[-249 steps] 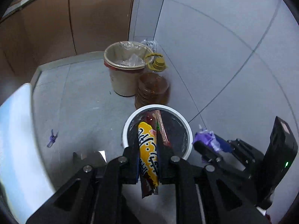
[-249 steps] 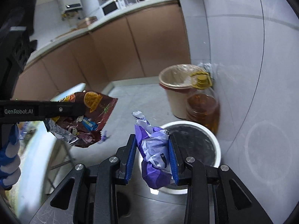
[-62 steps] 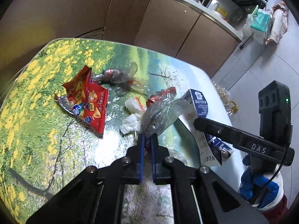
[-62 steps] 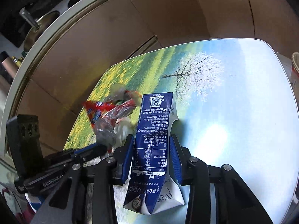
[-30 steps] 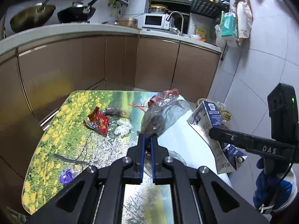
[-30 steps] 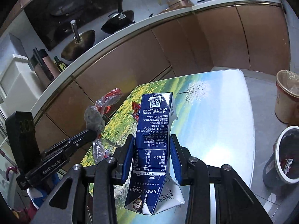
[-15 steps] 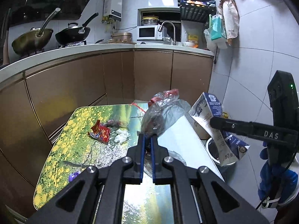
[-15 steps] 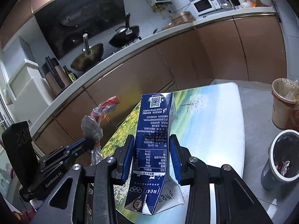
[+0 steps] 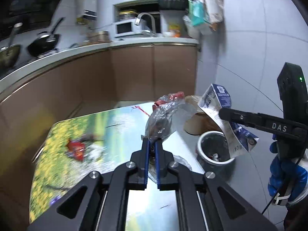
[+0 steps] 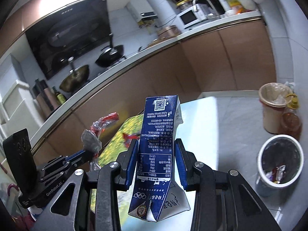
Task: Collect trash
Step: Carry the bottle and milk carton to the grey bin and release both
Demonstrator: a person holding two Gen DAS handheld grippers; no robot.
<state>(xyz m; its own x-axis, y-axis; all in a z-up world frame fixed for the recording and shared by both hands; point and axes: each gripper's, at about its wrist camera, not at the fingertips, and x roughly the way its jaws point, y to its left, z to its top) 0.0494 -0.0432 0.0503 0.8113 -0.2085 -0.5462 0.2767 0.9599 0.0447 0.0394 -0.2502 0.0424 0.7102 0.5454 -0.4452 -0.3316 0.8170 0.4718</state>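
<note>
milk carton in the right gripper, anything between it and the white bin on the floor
Nothing visible blocks it. The milk carton is held over the table edge, and the white bin sits open-topped on the floor to its right, wrappers inside.

Bin mouth: white bin (image 10: 279, 165) open on top, wrappers at the bottom.
Beside bin: tan lined bin (image 10: 274, 107) and oil bottle (image 10: 291, 119) crowd its far side.
Worktop (image 9: 123, 127) edge: just left of bin.
Floor (image 10: 238, 119): bare tile toward cabinets.
</note>
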